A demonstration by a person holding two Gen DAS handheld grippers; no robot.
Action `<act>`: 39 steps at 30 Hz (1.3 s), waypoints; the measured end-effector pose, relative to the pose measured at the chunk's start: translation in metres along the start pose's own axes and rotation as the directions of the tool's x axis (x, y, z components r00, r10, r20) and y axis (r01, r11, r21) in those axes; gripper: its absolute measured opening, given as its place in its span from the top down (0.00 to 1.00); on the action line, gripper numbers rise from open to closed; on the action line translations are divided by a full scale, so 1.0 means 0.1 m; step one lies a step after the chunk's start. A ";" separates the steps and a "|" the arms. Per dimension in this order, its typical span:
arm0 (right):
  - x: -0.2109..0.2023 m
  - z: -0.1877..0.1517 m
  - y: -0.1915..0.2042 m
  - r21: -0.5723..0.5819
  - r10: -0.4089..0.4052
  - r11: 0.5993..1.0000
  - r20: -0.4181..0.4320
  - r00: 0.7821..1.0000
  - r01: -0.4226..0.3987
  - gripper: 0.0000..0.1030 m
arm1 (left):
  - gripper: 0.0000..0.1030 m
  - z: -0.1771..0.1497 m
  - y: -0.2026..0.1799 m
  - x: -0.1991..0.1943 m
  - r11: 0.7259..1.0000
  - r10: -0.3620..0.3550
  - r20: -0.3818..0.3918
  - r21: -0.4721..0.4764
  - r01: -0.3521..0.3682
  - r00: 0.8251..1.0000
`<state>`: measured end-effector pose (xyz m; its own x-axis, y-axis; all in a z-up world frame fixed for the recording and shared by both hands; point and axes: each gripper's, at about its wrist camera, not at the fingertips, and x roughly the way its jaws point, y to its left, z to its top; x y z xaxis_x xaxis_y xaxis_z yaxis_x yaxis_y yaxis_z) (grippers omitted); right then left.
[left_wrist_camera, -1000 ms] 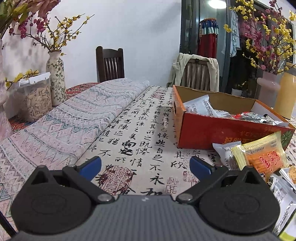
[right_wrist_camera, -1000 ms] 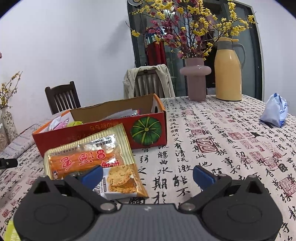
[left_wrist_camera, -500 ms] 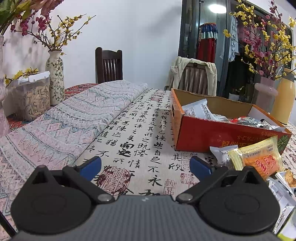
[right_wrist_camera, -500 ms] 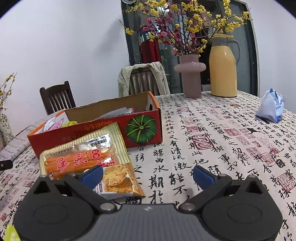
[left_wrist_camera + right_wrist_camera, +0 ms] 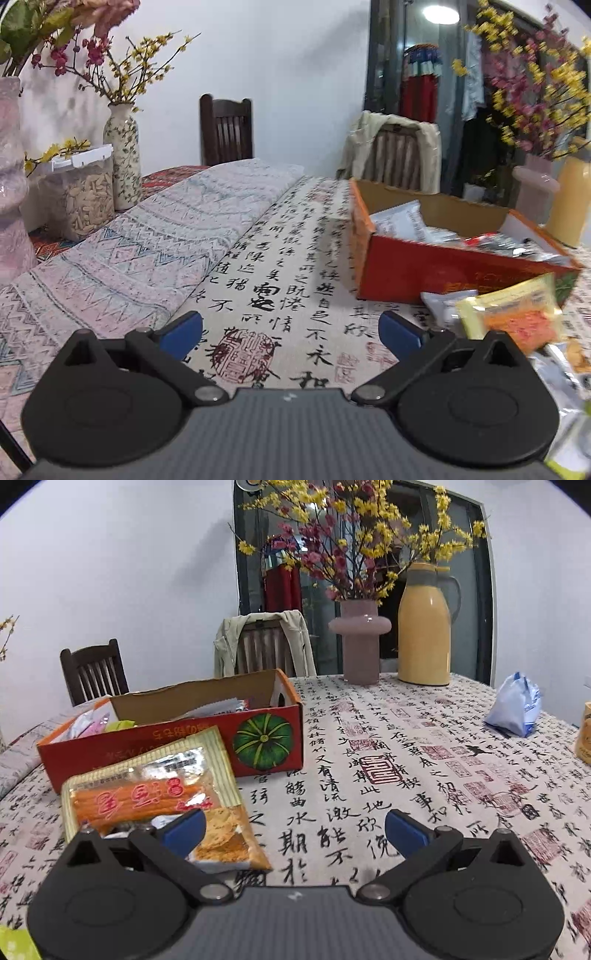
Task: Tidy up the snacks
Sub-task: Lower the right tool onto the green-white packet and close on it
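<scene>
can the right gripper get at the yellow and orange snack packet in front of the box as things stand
Probably yes. The right gripper is open and empty, and the yellow and orange snack packet lies uncovered just ahead and to its left, with nothing between them.

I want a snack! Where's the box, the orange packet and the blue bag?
box (image 5: 147, 744), right wrist view, red front wall.
orange packet (image 5: 140, 797), right wrist view, orange middle with red writing.
blue bag (image 5: 515, 709), right wrist view, middle of its side.
</scene>
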<state>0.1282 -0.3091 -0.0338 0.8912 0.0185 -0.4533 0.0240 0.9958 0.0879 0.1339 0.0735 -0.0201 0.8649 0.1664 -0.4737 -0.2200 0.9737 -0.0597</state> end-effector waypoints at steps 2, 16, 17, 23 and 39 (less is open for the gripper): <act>-0.12 -0.02 0.05 0.013 0.032 0.999 -0.006 0.999 -0.032 0.00 | 0.00 0.01 0.05 -0.12 1.000 -0.002 0.010 0.001 0.002 1.000; -0.51 -0.29 0.89 -0.115 0.094 0.988 -0.120 0.988 -0.107 0.00 | 0.00 -0.21 0.24 -0.55 0.998 -0.064 -0.051 -0.026 0.062 0.997; -0.51 -0.30 0.94 -0.122 0.079 0.988 -0.126 0.989 -0.095 0.00 | 0.00 -0.23 0.25 -0.58 0.998 -0.065 -0.055 -0.025 0.064 0.996; -0.55 -0.29 1.15 -0.128 0.057 0.989 -0.144 0.988 -0.076 0.00 | 0.00 -0.30 0.34 -0.72 0.997 -0.074 -0.059 -0.036 0.072 0.996; -0.69 -0.39 1.13 -0.175 0.009 0.984 -0.160 0.987 -0.037 0.00 | 0.00 -0.36 0.43 -0.73 0.990 -0.116 -0.069 -0.085 0.110 0.991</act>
<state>0.0521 -0.1939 -0.0275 0.8073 0.0412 -0.5887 -0.0885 0.9947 -0.0517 0.0447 0.0973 -0.0199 0.8514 0.0411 -0.5229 -0.1610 0.9693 -0.1861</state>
